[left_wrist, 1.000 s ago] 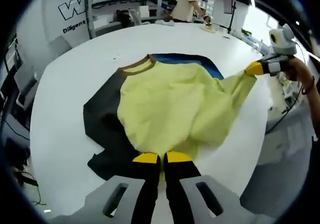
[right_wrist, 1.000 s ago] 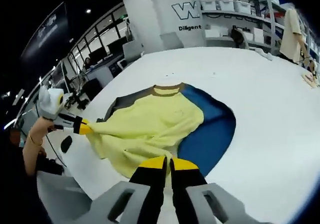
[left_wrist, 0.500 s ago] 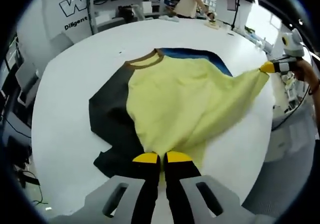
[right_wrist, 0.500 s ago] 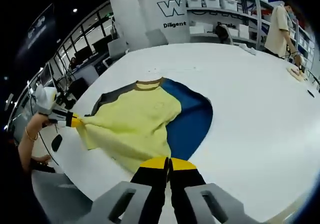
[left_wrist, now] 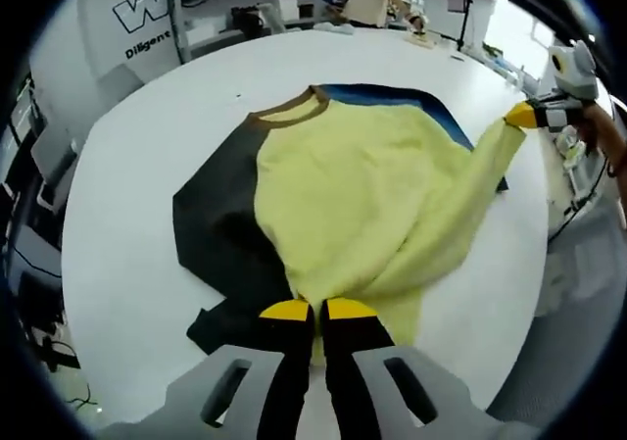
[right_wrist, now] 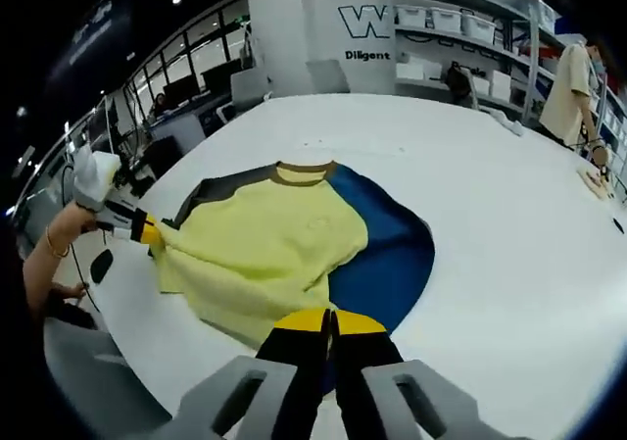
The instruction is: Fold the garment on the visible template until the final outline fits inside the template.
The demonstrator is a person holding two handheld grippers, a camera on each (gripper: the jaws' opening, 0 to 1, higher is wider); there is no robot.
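1. Two claws grip one garment (left_wrist: 362, 195), a yellow top with a brown collar (left_wrist: 286, 115) and dark sleeves; it lies spread on a round white worktop (left_wrist: 127, 166).
2. Left claw (left_wrist: 318, 313), seen in the left gripper view: its yellow-tipped jaws stand pressed together on the garment's near yellow edge; the cloth runs straight ahead of the tips, with the collar at the far end.
3. Ahead and to the left of that claw lies the dark sleeve (left_wrist: 220, 234), flat on the worktop; a blue template (left_wrist: 411, 102) shows beyond the yellow cloth, ahead and to the right, mostly covered by the garment.
4. Right claw (right_wrist: 331, 320), seen in the right gripper view: its jaws are likewise closed on a yellow edge of the garment; ahead and to the right of the tips the blue template is laid bare in a broad curved patch.
5. In the left gripper view the right claw appears at the far right, holding a stretch of yellow cloth pulled out and raised off the worktop.
6. In the right gripper view the left claw appears at the far left, a person's hand (right_wrist: 61, 239) behind it.
7. Shelves with white bins (right_wrist: 470, 28) stand beyond the worktop; a person (right_wrist: 570, 92) stands at its far side.
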